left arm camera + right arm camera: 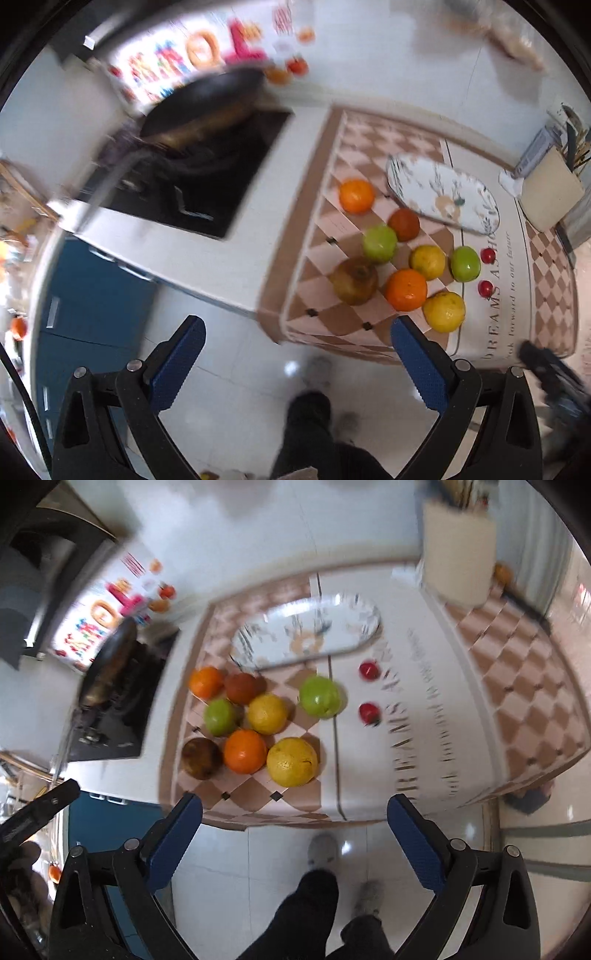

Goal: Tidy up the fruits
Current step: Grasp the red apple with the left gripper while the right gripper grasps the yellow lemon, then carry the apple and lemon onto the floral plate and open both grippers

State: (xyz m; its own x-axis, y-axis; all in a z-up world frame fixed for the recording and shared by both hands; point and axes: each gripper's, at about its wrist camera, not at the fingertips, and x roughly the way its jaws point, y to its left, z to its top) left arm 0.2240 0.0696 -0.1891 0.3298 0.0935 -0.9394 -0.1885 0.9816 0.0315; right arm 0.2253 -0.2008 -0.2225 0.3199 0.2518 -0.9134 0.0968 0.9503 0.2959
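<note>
Nothing sorted yet: fruits [255, 720] cluster mid-frame, plate [306, 635] above sits bare, left gripper [297, 363] and right gripper [295, 840] released, empty.

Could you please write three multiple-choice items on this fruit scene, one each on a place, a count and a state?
1. Where does the oval plate lie?
A. on the stove
B. on the checked mat, beyond the fruit
C. on the floor

2. How many green fruits lie on the mat?
A. two
B. four
C. none

3. How does the right gripper stand?
A. shut on an orange
B. shut on nothing
C. open and holding nothing

Answers: 1 B, the plate sits on the mat behind the fruit. 2 A, one green fruit in the cluster and one green fruit apart. 3 C, its fingers are spread over the floor.
</note>
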